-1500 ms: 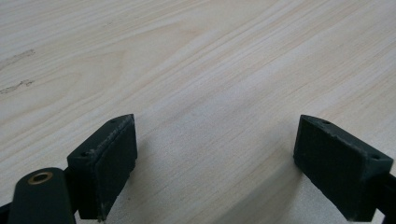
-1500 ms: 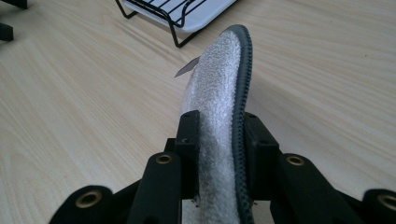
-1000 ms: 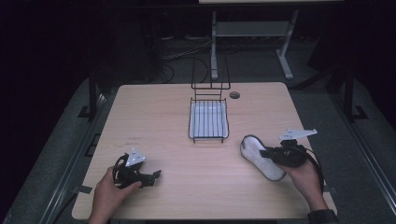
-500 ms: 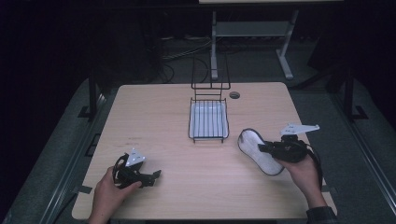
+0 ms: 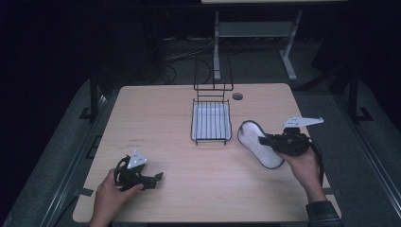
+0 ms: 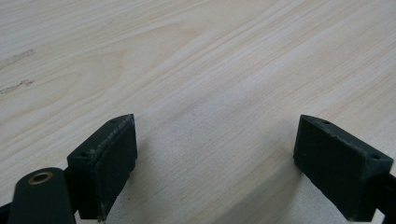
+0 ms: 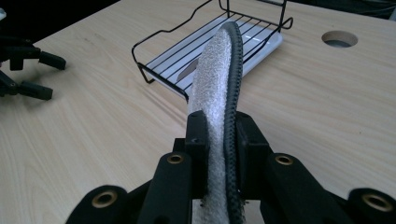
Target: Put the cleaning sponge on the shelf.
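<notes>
The right tool pinches a flat white fleecy insole with a dark rubbery edge by one end, held on its edge above the pale wooden table, probably so it can slide into the black wire rack just beside it. The left tool rests spread and empty. The insole's pinched end is hidden behind the jaws.

wood table w/ wire rack
</notes>
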